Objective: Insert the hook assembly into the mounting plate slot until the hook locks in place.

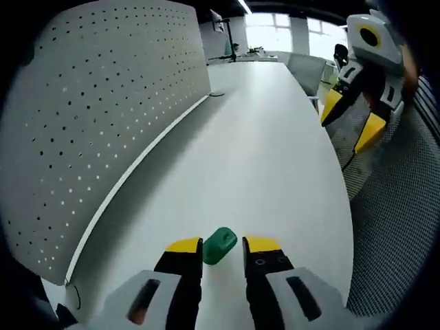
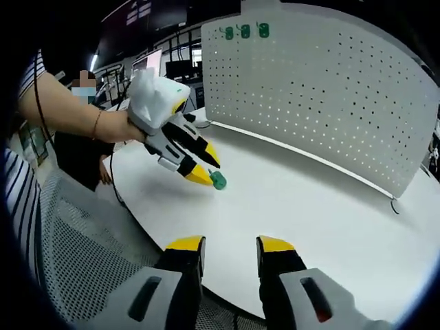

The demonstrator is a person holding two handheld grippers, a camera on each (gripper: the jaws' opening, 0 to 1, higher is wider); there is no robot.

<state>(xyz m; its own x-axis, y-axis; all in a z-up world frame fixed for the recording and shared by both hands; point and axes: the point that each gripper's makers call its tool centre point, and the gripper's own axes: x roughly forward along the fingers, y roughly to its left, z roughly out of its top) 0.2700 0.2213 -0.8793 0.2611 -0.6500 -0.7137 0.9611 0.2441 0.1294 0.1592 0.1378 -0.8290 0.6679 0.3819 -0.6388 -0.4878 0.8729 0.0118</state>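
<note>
A small green hook piece (image 1: 220, 246) lies on the white table (image 1: 275, 158), just ahead of and between the tips of my left gripper (image 1: 223, 246), whose jaws stand apart on either side of it. From the right gripper view, the left gripper (image 2: 207, 170) is held by a hand and angled down at the same green hook (image 2: 218, 181). The white perforated mounting plate (image 1: 103, 117) stands upright along the table's far side. My right gripper (image 2: 230, 245) is open with nothing in it, near the table's edge, and hangs beyond that edge (image 1: 344, 130) in the left gripper view.
Three green hooks (image 2: 244, 31) sit along the top edge of the perforated plate (image 2: 323, 89). A person's arm (image 2: 75, 113) reaches in from the left. Mesh flooring (image 2: 82, 247) lies beyond the rounded table edge. Office desks and monitors stand behind.
</note>
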